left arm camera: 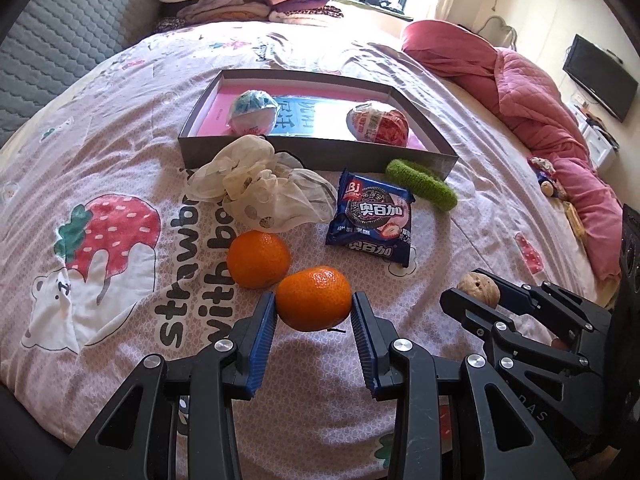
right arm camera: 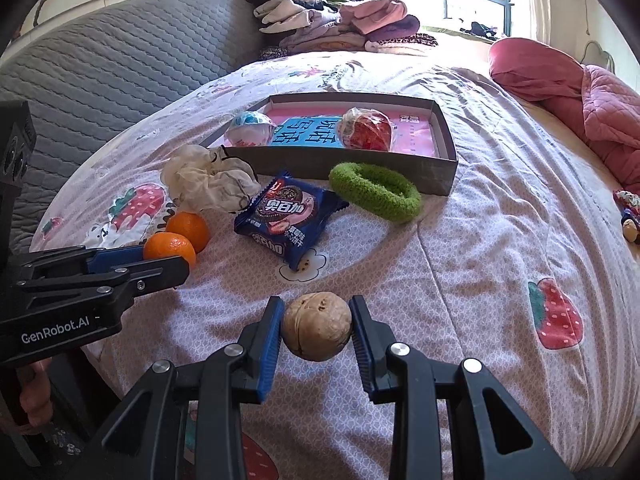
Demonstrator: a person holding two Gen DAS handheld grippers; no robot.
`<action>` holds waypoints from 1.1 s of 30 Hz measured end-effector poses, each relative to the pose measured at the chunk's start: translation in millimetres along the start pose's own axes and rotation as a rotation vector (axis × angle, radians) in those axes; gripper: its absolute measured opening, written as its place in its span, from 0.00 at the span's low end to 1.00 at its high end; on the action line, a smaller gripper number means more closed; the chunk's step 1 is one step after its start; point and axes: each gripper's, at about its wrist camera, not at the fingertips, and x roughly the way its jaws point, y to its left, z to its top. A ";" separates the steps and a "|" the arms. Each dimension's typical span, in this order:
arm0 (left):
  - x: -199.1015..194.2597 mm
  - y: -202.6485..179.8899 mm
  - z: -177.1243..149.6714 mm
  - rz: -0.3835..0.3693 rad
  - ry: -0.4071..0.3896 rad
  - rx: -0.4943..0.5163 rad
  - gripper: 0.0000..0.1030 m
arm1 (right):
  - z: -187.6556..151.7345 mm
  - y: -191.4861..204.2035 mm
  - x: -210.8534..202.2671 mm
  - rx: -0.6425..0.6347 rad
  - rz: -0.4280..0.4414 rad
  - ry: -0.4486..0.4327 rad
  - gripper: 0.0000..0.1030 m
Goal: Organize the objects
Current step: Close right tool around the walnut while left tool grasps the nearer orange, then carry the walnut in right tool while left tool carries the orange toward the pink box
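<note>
On the bed sheet (left arm camera: 120, 128): 2 mandarins, 1 walnut, 1 biscuit packet, 1 green hair band, 1 crumpled white cloth, 1 shallow box holding 2 wrapped round items.

Left to right: the crumpled white cloth (left arm camera: 256, 188) lies against the box's near wall. The loose mandarin (left arm camera: 258, 259) rests just below the cloth, touching the held mandarin (left arm camera: 314, 298). The left gripper (left arm camera: 314, 308) clamps that second mandarin between its blue pads; the fruit is bright orange, glossy, slightly flattened, long axis across the jaws. The biscuit packet (left arm camera: 370, 218) is dark blue with white lettering, long axis running away from the camera, tilted slightly. The green hair band (left arm camera: 422, 184) lies flat beside the box (left arm camera: 320, 152), just at its near right corner. The blue-wrapped item (left arm camera: 252, 114) sits left in the box, the red-wrapped item (left arm camera: 378, 124) right. The right gripper (right arm camera: 317, 326) grips the walnut (right arm camera: 317, 326), tan, wrinkled, its seam running roughly upright between the pads.
</note>
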 end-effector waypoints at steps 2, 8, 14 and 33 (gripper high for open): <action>-1.0 -1.2 1.2 -0.001 -0.006 0.004 0.38 | 3.1 0.0 0.1 -0.002 0.001 -0.001 0.33; -3.2 -2.0 5.4 -0.007 -0.023 0.014 0.38 | 14.1 0.5 -1.6 -0.011 -0.003 -0.017 0.33; -3.7 -2.3 12.9 -0.004 -0.042 0.026 0.38 | 26.0 1.2 -1.7 -0.017 -0.007 -0.036 0.33; 12.3 -13.7 46.7 -0.019 -0.057 0.079 0.38 | 53.8 -9.6 7.7 -0.001 -0.021 -0.055 0.33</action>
